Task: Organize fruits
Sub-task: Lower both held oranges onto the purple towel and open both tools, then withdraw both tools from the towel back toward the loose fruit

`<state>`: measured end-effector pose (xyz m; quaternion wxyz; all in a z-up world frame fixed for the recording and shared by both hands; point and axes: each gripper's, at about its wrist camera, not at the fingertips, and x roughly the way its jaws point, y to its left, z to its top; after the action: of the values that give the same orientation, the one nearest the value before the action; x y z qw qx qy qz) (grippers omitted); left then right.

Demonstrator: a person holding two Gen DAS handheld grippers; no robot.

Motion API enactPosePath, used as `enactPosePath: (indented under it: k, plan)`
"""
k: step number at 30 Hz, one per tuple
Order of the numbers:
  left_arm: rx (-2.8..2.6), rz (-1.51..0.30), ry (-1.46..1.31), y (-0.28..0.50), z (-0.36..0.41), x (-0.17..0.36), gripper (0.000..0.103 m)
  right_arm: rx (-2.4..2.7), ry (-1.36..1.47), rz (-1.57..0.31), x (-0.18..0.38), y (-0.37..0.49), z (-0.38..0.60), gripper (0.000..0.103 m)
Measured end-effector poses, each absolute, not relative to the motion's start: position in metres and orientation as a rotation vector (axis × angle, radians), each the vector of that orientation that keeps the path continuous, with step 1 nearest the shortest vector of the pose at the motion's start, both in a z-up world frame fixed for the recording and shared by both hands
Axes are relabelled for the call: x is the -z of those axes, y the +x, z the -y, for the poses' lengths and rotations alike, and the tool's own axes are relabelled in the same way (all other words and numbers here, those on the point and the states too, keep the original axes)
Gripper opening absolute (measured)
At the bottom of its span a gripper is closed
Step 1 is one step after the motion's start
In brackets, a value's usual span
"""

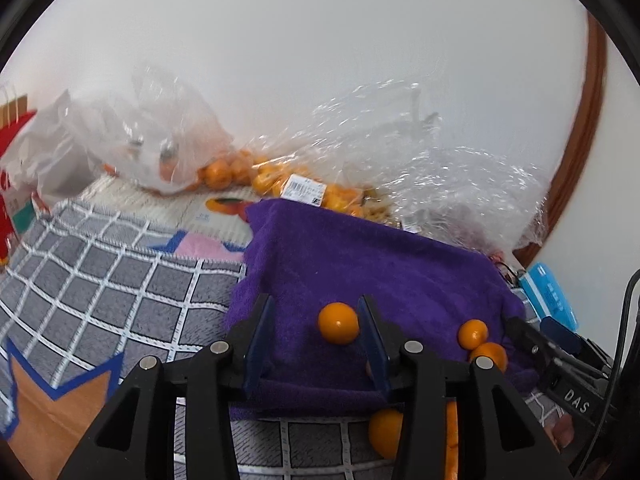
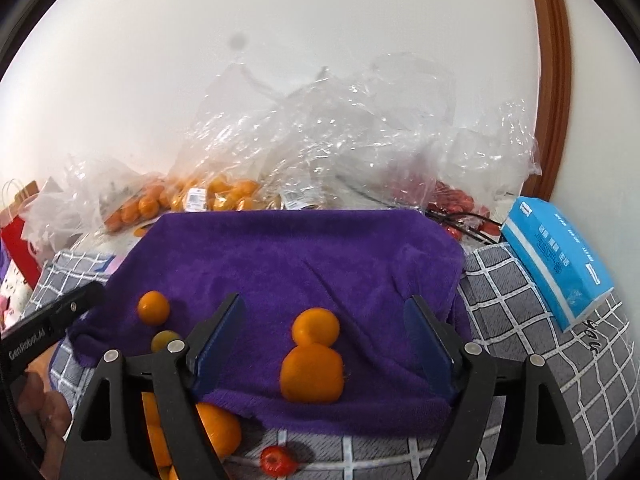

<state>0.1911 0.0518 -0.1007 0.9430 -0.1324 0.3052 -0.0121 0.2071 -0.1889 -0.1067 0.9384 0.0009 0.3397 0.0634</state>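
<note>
2 oranges [image 2: 312,356] between open right tongs [image 2: 328,344].

My left gripper [image 1: 316,344] is black with dark blue pads, and my right gripper [image 2: 324,344] wears the same black and blue. Under both lies a deep purple towel [image 2: 304,256], plain and fuzzy. On it sit bright orange fruits: a small orange [image 1: 338,323], and a pair of oranges [image 2: 314,356] of the same glossy shade. A little red tomato [image 2: 276,460] shows below the towel's edge. The blanket [image 1: 100,280] is grey, crossed by a white grid. The tissue pack [image 2: 560,264] is sky blue with white lettering. The plastic bags [image 2: 328,136] are clear and glinting, the wall [image 1: 320,40] plain white, the door frame [image 2: 554,80] reddish brown.
</note>
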Motion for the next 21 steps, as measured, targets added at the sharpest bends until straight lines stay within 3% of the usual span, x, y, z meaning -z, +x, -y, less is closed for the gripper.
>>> enactPosePath:
  k: [9,21]
  plan:
    - [0.116,-0.671,-0.311,0.144,-0.051,0.092,0.041,-0.109,0.045,-0.629,0.089,0.153,0.193,0.081]
    - [0.051,-0.612,-0.271,0.085,-0.065,0.081,0.040,-0.062,0.124,-0.687,0.098,0.109,0.214,0.081]
